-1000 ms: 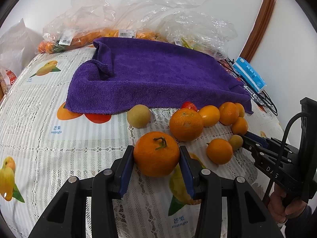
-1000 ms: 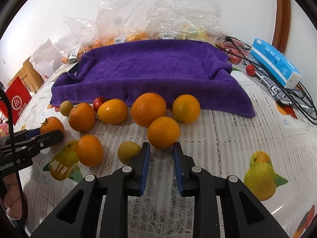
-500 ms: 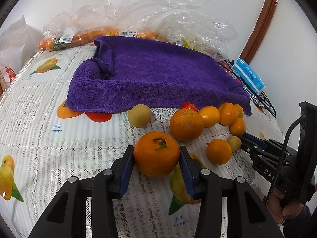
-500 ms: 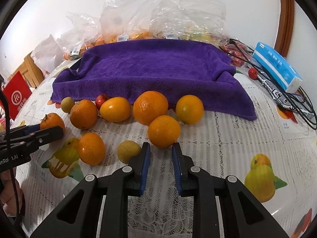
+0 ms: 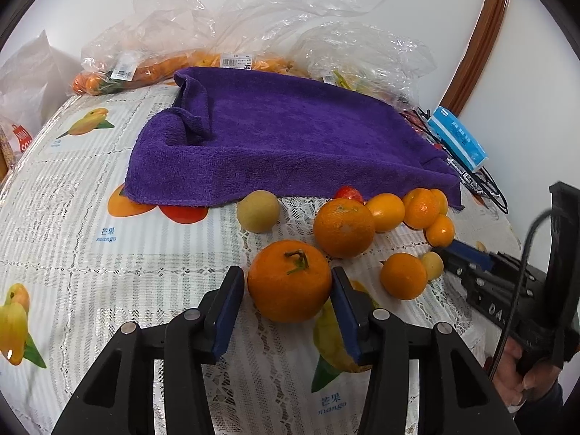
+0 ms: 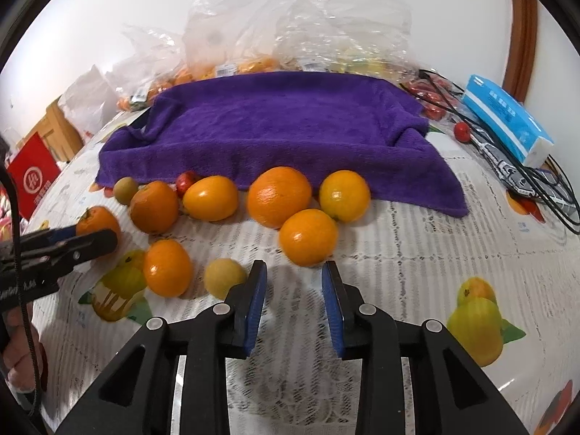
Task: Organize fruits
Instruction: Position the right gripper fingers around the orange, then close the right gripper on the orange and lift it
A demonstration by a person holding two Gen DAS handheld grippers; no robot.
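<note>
A stemmed orange [image 5: 290, 282] rests on the tablecloth between the blue pads of my left gripper [image 5: 285, 272]. Its jaws are opening: a thin gap shows at the left pad, and the right pad is just at the peel. My right gripper [image 6: 293, 265] is opening too, with nothing between its pads. An orange [image 6: 308, 237] lies just beyond its tips and a yellowish fruit [image 6: 224, 277] sits beside its left finger. More oranges and a small red fruit [image 6: 186, 181] line the front edge of the purple towel [image 6: 282, 127].
Clear plastic bags of fruit [image 5: 224, 61] are heaped behind the towel. A blue tissue pack [image 6: 507, 119] and black cables [image 6: 525, 177] lie at the right. A red box [image 6: 32, 177] stands at the left. A hand [image 5: 522, 366] holds the right gripper.
The left jaws have spread a little, off the stemmed orange. The right jaws have gone from nearly shut to parted. Neither hand has shifted.
</note>
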